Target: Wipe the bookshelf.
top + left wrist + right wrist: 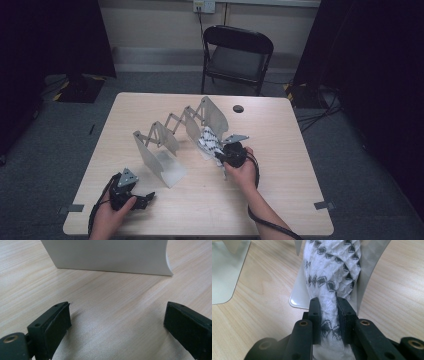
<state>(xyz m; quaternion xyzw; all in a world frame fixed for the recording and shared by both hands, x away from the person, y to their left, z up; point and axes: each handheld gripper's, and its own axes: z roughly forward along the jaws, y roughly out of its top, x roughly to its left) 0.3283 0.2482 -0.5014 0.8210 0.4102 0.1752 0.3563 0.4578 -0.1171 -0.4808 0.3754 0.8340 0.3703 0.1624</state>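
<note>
A white cloth with a black pattern (pixel 332 272) is pinched between the jaws of my right gripper (pixel 328 302), which is shut on it. The cloth (pixel 209 140) hangs into a slot of an expanding rack of pale upright panels (pixel 172 132) at mid-table, between two of its right-hand panels. My right gripper (pixel 222 156) sits at the rack's near right end. My left gripper (pixel 145 199) rests near the table's front left, open with bare wood between its fingers (pixel 56 320). In front of it stands the rack's nearest panel (pixel 110 255).
The wooden table (pixel 280 200) has a dark round hole (pixel 238 108) at the back right. A black folding chair (pixel 235 57) stands behind the table. Tape marks (pixel 325 205) lie on the grey floor beside it.
</note>
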